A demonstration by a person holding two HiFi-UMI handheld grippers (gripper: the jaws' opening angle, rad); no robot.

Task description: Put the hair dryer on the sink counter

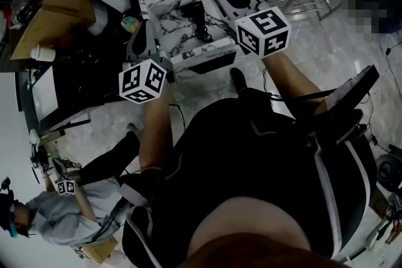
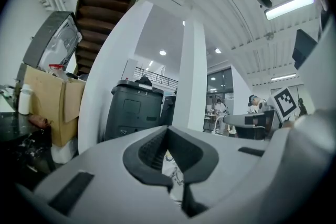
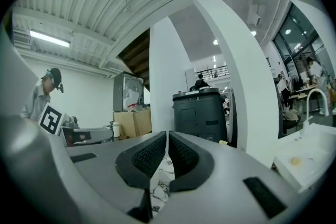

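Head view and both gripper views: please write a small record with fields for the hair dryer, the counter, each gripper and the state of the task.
hair dryer: black, lies on the counter, cord trailing beside it
counter: white marble with dark veins, in front of the person
left gripper: shut, nothing between the jaws
right gripper: shut, nothing between the jaws
contact: neither gripper touches the hair dryer
task: hair dryer appears already placed
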